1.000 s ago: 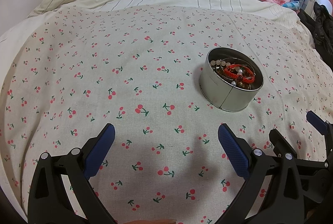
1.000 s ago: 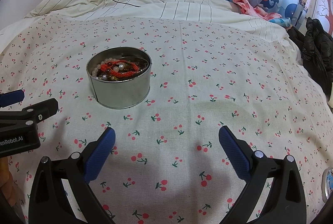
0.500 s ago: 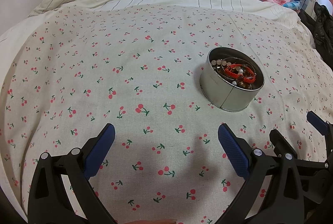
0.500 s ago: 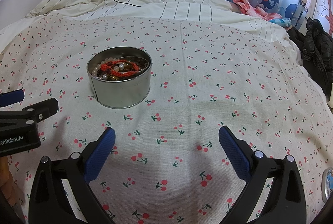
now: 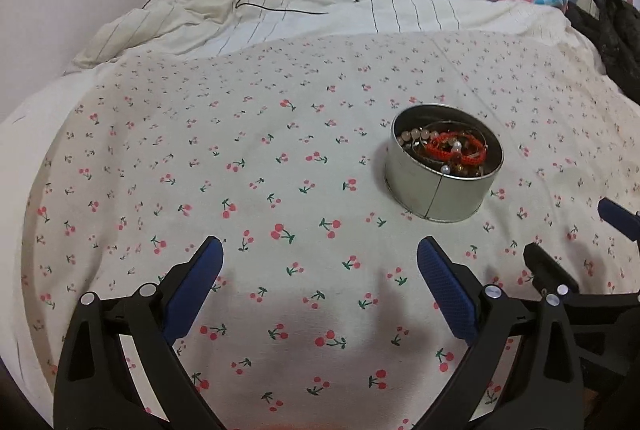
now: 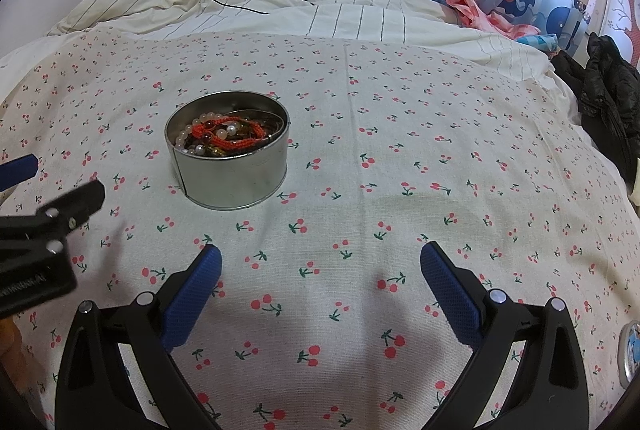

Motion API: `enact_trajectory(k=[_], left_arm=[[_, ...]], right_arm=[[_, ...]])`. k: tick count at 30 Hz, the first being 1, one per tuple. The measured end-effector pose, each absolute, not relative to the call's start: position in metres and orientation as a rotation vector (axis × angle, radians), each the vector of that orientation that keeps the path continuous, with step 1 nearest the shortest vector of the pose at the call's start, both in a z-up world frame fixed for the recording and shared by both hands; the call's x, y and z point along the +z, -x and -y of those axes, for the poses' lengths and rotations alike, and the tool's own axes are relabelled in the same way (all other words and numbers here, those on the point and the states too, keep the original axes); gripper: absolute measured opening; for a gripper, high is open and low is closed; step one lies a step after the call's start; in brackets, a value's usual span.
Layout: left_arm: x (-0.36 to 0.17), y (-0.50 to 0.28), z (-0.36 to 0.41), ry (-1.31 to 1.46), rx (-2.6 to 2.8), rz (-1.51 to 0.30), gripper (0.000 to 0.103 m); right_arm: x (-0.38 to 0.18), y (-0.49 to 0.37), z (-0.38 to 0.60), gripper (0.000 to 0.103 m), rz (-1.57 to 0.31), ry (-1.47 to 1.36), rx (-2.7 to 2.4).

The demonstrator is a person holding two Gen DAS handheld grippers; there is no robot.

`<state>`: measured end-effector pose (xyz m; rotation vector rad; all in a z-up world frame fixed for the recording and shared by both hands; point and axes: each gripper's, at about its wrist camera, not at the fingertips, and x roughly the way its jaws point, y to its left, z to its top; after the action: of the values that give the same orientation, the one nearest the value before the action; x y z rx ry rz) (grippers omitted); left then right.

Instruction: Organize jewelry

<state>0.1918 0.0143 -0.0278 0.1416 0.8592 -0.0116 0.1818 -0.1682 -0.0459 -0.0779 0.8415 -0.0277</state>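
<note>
On cherry-print cloth (image 6: 400,150), round metal tin (image 6: 236,178) holds beaded jewelry (image 6: 224,138).

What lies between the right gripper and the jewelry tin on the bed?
Only bare cherry-print sheet separates the right gripper from the tin, as the right wrist view shows.

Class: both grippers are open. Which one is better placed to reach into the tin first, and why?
Probably the right gripper: in its view the tin sits nearer its fingers. From the left gripper, the tin lies off to the right.
</note>
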Motion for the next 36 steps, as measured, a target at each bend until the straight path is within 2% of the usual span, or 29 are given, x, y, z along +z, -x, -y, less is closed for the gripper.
enact_trajectory(k=[36], left_arm=[[-0.032,-0.201,-0.018,-0.098,-0.01,-0.905,0.095]], right_arm=[[-0.046,-0.182,0.168,0.095,-0.841,0.078,-0.028]])
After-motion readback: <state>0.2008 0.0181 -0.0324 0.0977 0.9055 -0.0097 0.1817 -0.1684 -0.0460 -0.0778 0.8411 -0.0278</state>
